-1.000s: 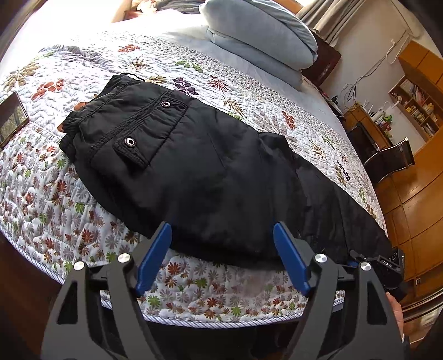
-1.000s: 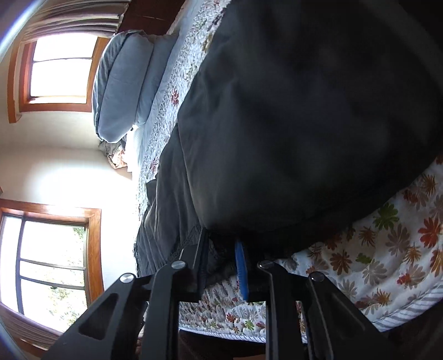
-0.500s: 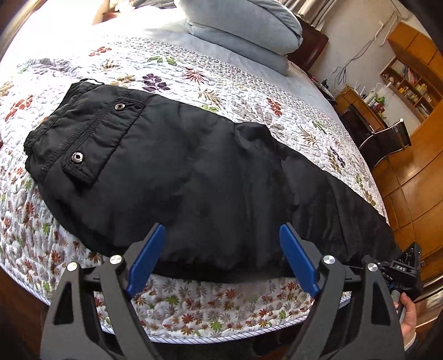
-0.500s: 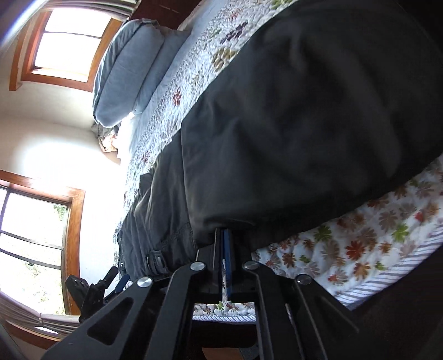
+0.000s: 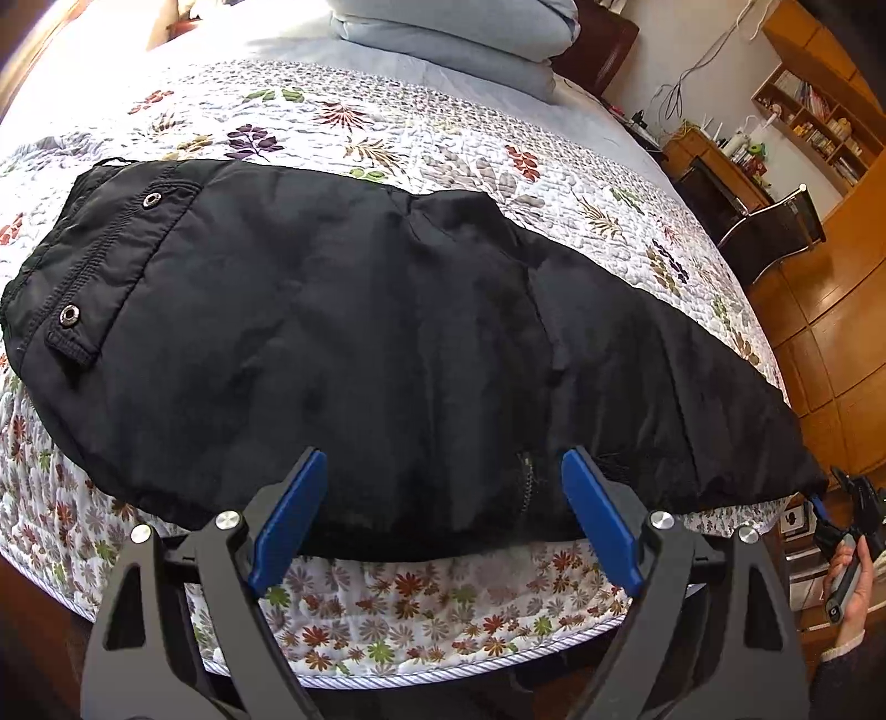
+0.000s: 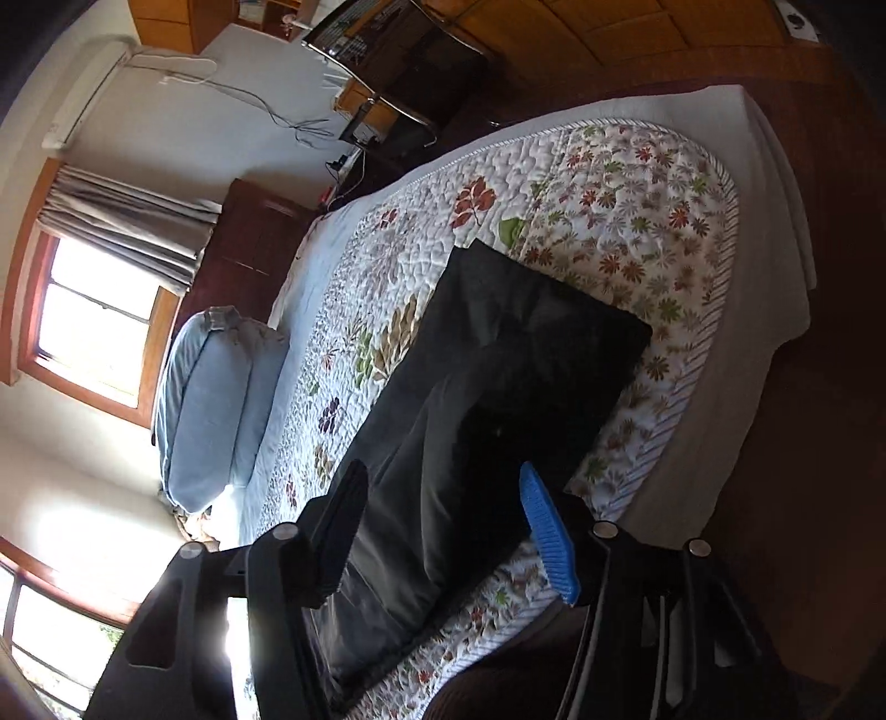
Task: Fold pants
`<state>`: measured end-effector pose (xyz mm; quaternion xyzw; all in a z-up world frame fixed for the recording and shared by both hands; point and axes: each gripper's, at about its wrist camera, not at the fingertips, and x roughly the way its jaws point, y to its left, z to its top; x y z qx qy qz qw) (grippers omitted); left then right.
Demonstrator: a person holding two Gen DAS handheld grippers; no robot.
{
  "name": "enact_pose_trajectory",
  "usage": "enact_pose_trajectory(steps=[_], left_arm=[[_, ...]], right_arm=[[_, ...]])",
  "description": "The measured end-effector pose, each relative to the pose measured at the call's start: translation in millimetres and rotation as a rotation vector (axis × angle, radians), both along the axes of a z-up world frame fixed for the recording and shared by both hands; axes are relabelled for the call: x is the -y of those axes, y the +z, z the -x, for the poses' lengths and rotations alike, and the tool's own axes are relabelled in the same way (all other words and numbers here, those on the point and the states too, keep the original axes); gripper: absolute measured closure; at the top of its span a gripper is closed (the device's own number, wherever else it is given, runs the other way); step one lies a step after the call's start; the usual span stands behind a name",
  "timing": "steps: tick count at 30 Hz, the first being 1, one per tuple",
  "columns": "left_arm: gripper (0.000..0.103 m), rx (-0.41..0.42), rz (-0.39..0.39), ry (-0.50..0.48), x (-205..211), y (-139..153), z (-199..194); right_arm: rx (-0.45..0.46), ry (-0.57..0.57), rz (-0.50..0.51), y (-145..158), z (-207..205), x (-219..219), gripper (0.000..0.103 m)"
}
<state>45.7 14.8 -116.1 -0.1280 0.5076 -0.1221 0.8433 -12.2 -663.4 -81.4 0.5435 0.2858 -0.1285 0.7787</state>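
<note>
Black pants (image 5: 360, 332) lie flat across the floral quilt (image 5: 443, 138), waistband with two snaps at the left, legs running to the right. My left gripper (image 5: 443, 509) hangs open and wide over the pants' near edge, its blue pads on either side of the cloth and not pressing it. A hand holds my right gripper (image 5: 847, 515) just off the leg ends at the far right. In the right wrist view the leg ends (image 6: 526, 343) lie ahead, and my right gripper (image 6: 443, 526) has its jaws opening above the pants, with nothing pinched between them.
Blue-grey pillows (image 5: 443, 33) are stacked at the head of the bed. The quilt's striped edge (image 5: 415, 670) runs just under my left gripper. A chair (image 5: 775, 221), a desk and wooden shelves stand beyond the foot end, and a bright window (image 6: 94, 332) lies behind the pillows.
My right gripper has let go of the pants' edge, pulled back and up toward the leg ends, and its jaws have parted. The left gripper has slid to the right along the near edge.
</note>
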Motion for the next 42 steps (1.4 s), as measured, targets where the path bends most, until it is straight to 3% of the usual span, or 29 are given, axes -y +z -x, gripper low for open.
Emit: enact_pose_trajectory(steps=[3, 4, 6, 7, 9, 11, 14, 15, 18, 21, 23, 25, 26, 28, 31, 33, 37, 42], left_arm=[[0.014, -0.001, -0.013, -0.014, 7, 1, -1], [0.014, -0.005, -0.018, -0.018, 9, 0, -1], [0.013, -0.015, -0.022, -0.022, 10, -2, -3], [0.013, -0.024, -0.026, -0.019, 10, -4, -4], [0.013, -0.048, -0.029, -0.008, 7, -11, -7], [0.013, -0.061, -0.028, 0.002, 4, -17, -8], [0.012, -0.06, -0.042, -0.002, 7, -21, -9], [0.011, -0.057, -0.051, -0.005, 9, -21, -9], [0.009, -0.056, -0.068, -0.009, 14, -22, -10], [0.009, -0.058, -0.06, -0.006, 13, -22, -10], [0.009, -0.061, -0.054, -0.009, 11, -21, -10], [0.009, -0.066, -0.043, -0.009, 9, -19, -8], [0.009, -0.068, -0.034, -0.005, 7, -17, -7], [0.009, -0.071, -0.02, 0.009, 2, -15, -3], [0.009, -0.075, -0.006, 0.039, -7, -11, 1], [0.009, -0.076, -0.004, 0.057, -12, -10, 4], [0.009, -0.084, -0.004, 0.077, -20, -8, 7], [0.009, -0.089, 0.005, 0.083, -25, -6, 12]], right_arm=[[-0.033, 0.001, -0.056, -17, -22, 2, 0.049], [-0.024, 0.005, -0.077, -26, -29, 3, 0.064], [-0.027, 0.006, -0.088, -39, -45, 6, 0.074], [-0.021, 0.022, -0.075, -39, -52, 6, 0.089], [-0.006, 0.057, -0.014, -32, -71, 5, 0.094], [0.083, 0.112, 0.058, -11, -86, 4, 0.094], [0.348, 0.197, 0.099, 23, -94, -3, 0.094], [0.398, 0.209, 0.115, 30, -93, -4, 0.094], [0.324, 0.173, 0.112, 17, -84, 1, 0.094], [0.132, 0.115, 0.025, -32, -68, 15, 0.094], [0.042, 0.099, -0.003, -60, -55, 21, 0.083], [0.05, 0.086, -0.015, -69, -40, 21, 0.077], [0.061, 0.084, 0.006, -67, -34, 18, 0.067], [0.068, 0.089, 0.056, -60, -21, 15, 0.057], [0.091, 0.099, 0.049, -60, -14, 12, 0.054], [0.114, 0.098, 0.013, -63, -16, 8, 0.056], [0.099, 0.121, 0.076, -53, -32, 4, 0.089], [0.093, 0.08, 0.034, -54, -17, 6, 0.096]])
